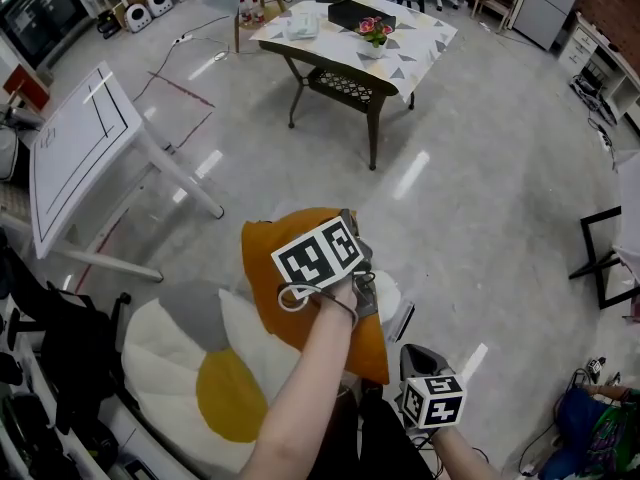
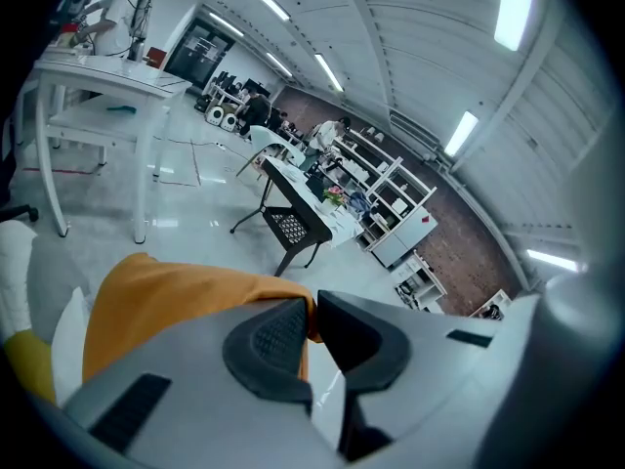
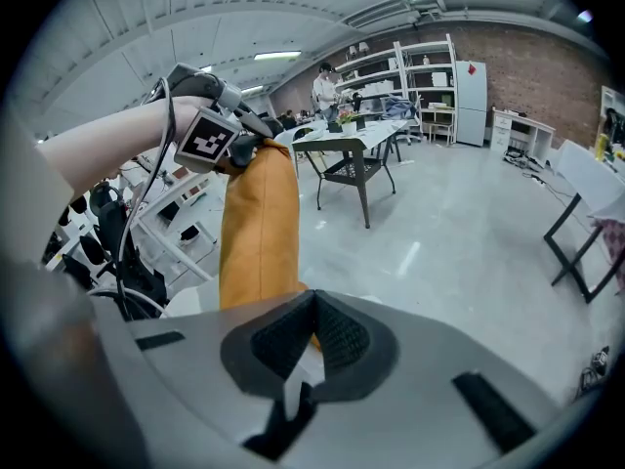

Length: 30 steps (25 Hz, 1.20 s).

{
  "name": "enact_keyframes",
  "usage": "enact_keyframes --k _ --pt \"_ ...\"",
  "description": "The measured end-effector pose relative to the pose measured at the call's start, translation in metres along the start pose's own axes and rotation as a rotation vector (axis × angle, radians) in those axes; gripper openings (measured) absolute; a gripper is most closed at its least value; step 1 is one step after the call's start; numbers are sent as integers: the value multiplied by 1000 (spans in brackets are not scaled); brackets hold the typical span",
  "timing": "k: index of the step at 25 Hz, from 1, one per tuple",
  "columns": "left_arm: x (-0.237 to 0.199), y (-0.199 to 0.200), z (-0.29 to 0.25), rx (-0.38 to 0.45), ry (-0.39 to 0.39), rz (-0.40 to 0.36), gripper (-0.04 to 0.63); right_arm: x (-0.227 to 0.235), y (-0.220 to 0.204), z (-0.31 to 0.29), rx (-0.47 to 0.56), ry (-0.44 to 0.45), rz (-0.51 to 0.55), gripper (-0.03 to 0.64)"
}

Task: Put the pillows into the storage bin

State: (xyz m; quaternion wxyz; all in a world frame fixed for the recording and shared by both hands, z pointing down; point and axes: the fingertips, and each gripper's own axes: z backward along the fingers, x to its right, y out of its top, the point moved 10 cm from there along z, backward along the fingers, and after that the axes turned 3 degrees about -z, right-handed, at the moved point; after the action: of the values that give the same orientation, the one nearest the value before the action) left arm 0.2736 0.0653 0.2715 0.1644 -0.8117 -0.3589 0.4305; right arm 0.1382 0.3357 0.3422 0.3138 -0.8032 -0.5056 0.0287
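Left gripper view has the left hand-held gripper (image 2: 309, 313) clamped on the top edge of the orange pillow (image 2: 176, 296), which hangs just above the daisy pillow (image 1: 190, 368) lying on the floor (image 1: 450, 198). The right hand-held gripper (image 3: 312, 306) is closed, its tips at the orange pillow's lower corner; whether it pinches cloth I cannot tell. Both pillows look light, soft and floppy, so a seam or corner should give the firmest hold.

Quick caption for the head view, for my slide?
Left gripper holds the orange pillow by its edge over the daisy cushion; right gripper shut, lower right.
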Motion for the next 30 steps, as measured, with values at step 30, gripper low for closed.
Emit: enact_keyframes --k 30 --pt "-146 -181 -13 -603 227 125 129 -9 19 -36 -56 40 36 0"
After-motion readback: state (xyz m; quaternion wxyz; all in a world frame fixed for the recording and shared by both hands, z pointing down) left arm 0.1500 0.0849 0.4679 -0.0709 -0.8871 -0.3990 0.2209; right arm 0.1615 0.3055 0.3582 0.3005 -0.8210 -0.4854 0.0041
